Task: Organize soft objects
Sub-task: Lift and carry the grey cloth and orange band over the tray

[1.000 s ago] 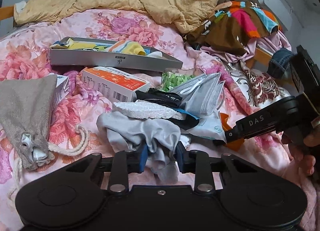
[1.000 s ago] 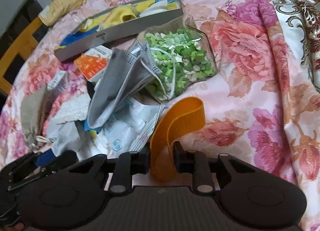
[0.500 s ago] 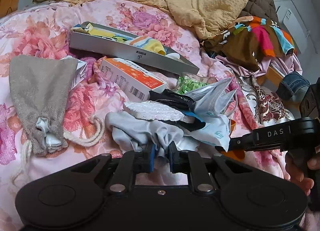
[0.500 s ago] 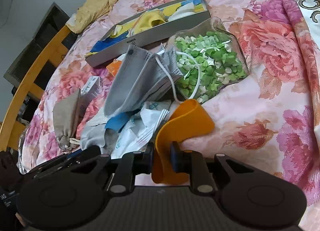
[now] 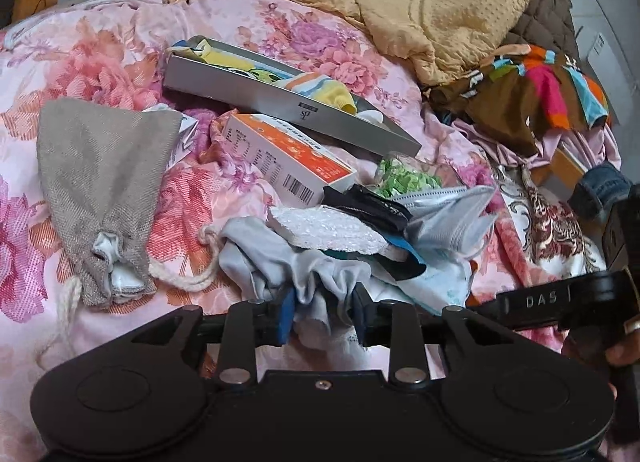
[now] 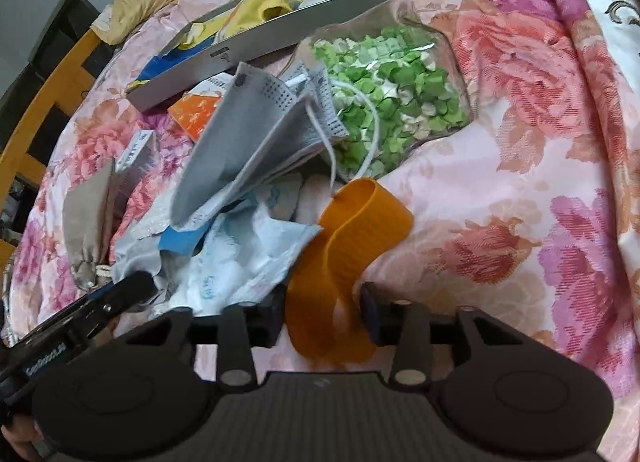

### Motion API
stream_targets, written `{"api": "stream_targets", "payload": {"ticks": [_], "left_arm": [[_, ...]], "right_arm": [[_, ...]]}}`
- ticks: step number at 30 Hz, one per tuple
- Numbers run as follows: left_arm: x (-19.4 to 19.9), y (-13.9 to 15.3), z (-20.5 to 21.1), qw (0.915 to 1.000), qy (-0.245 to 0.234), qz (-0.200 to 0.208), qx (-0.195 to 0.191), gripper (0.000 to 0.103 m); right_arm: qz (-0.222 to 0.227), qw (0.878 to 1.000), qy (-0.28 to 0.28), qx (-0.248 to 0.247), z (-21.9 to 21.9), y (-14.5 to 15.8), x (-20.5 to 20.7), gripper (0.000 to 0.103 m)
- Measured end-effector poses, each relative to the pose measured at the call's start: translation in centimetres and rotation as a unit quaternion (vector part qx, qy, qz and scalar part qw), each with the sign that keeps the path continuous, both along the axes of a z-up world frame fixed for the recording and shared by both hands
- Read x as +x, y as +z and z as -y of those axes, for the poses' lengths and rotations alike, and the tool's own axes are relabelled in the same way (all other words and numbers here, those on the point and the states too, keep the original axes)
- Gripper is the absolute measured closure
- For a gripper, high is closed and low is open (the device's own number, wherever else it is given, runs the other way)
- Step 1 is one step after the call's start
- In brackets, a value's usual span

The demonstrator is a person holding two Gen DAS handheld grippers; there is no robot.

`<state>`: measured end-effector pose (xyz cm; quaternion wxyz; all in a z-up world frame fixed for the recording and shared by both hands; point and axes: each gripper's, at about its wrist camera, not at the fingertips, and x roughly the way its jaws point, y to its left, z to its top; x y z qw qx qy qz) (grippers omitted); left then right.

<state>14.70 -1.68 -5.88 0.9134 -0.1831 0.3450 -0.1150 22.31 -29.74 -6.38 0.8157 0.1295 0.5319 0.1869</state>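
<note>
Starting at your left gripper (image 5: pixel 322 312), the jaws stand apart with the grey cloth (image 5: pixel 288 266) bunched loosely between them, not pinched. Ahead and left of it lies the drawstring pouch (image 5: pixel 94 186); farther ahead, the grey box (image 5: pixel 280 102) already holds some socks. Your right gripper (image 6: pixel 322 316) is likewise spread, the orange band (image 6: pixel 340 254) standing slack between its jaws; face masks (image 6: pixel 248 146) and a bag of green bits (image 6: pixel 392 94) lie beyond. Most of the pile looks unsorted.

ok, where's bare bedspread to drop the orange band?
Right of the orange band and bag of green bits: bare bedspread. Left is crowded: masks, silver box, pouch.
</note>
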Motion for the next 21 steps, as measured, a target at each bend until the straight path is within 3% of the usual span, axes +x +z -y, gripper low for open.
{"api": "stream_targets", "payload": {"ticks": [5,21], "left_arm": [[-0.1,0.3,0.0,0.9999,0.001,0.010,0.009,0.090],[-2.5,3.2,0.7,0.9987,0.010,0.040,-0.030,0.094]], "right_arm": [[0.011,0.999,0.013,0.027,0.1,0.4,-0.2,0.085],[0.064,0.985,0.083,0.137,-0.1,2.7,-1.4,0.091]]}}
